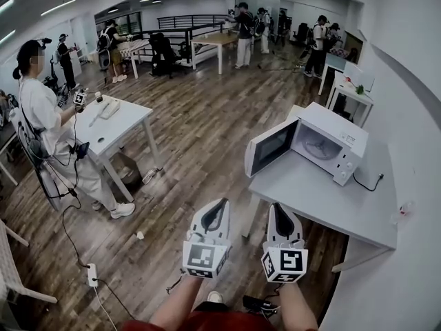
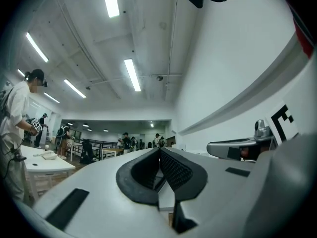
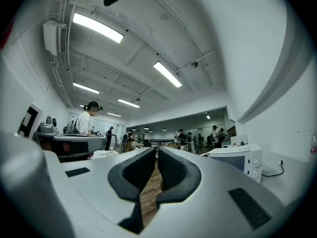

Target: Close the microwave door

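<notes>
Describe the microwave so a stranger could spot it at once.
Along the white wall on the right stands a grey table. A white microwave sits on its far end. It is the only appliance there, and its dark-windowed door hangs open toward the room.

A grey table (image 1: 310,195) bears a white microwave (image 1: 334,143), its door (image 1: 271,145) open, and a black cable (image 1: 367,183).

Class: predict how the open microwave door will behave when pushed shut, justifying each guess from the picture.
The door stands swung out on its hinge, so it will probably pivot as one rigid panel. It looks thin, so a gentle push should do. The microwave simply sits on the table, so a hard shove might slide it.
</notes>
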